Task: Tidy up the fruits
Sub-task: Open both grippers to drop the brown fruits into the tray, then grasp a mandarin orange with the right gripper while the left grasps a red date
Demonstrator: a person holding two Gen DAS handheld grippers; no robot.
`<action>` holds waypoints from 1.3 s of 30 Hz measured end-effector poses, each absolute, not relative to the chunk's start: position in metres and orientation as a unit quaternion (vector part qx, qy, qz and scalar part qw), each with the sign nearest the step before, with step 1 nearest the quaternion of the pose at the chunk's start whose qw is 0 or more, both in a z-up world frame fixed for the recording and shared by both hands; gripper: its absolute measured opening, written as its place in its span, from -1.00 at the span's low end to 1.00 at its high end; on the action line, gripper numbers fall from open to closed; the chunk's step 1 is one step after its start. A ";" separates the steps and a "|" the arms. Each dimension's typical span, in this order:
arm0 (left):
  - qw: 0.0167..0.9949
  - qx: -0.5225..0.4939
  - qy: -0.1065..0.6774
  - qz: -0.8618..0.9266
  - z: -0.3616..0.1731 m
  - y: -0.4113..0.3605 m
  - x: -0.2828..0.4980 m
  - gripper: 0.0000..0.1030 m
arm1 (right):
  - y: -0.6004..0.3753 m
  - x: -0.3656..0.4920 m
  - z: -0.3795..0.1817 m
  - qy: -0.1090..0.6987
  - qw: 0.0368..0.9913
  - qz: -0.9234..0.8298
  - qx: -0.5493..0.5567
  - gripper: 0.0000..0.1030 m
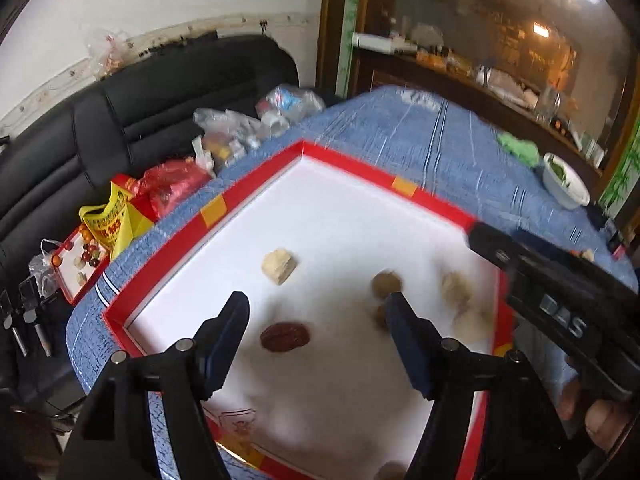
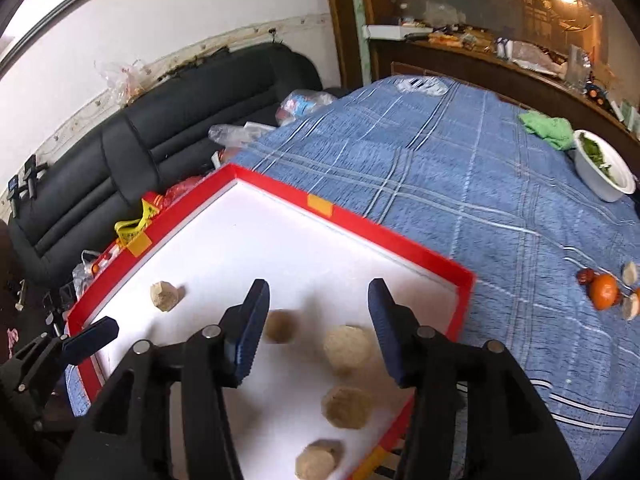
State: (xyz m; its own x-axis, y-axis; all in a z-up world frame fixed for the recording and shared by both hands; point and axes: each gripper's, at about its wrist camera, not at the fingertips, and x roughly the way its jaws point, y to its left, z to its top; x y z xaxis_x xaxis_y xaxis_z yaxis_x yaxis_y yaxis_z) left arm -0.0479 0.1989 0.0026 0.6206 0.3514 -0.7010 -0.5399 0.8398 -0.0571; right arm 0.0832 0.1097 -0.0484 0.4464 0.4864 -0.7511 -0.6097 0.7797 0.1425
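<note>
With both tools spread and empty, the left tool (image 1: 316, 308) above the red date (image 1: 285, 336) and the right tool (image 2: 318, 294) above tan walnuts (image 2: 347, 349) in the red-rimmed tray (image 2: 404, 238), we judge sorting underway; the next move calls for descent onto one fruit.

blue quilted bed (image 2: 460, 184), red-rimmed tray (image 2: 394, 238) (white inside)

Red-rimmed white tray (image 2: 400, 236); blue plaid cloth (image 2: 460, 168); seemingly tan fruits (image 2: 347, 348).
</note>
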 end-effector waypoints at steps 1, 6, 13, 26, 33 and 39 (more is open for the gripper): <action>0.894 -0.131 0.349 0.247 0.006 0.195 -0.047 0.37 | 0.100 0.081 -0.042 0.407 0.851 0.325 -0.064 0.04; 0.909 -0.104 0.349 0.204 0.012 0.159 -0.025 0.38 | 0.044 0.082 -0.022 0.379 0.876 0.294 -0.043 0.03; 0.918 -0.042 0.369 0.139 0.010 0.104 0.030 0.37 | -0.070 0.146 -0.048 0.410 0.898 0.161 -0.010 0.03; 0.917 -0.004 0.386 0.098 0.001 0.065 0.076 0.37 | -0.090 0.206 -0.090 0.458 0.880 0.125 0.006 -0.30; 0.918 0.013 0.394 0.041 -0.008 0.024 0.124 0.38 | -0.119 0.185 -0.070 0.437 0.890 0.126 0.029 -0.31; 0.915 0.045 0.402 0.010 -0.029 -0.017 0.172 0.36 | -0.165 0.157 -0.051 0.413 0.901 0.118 0.065 -0.31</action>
State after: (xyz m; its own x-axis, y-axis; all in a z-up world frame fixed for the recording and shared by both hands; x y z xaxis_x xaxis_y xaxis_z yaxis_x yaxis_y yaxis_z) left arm 0.1716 -0.0175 -0.0285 0.6772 0.0541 -0.7338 0.0184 0.9957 0.0904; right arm 0.1568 -0.1651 -0.0511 0.6310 0.2667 -0.7285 -0.1588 0.9636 0.2153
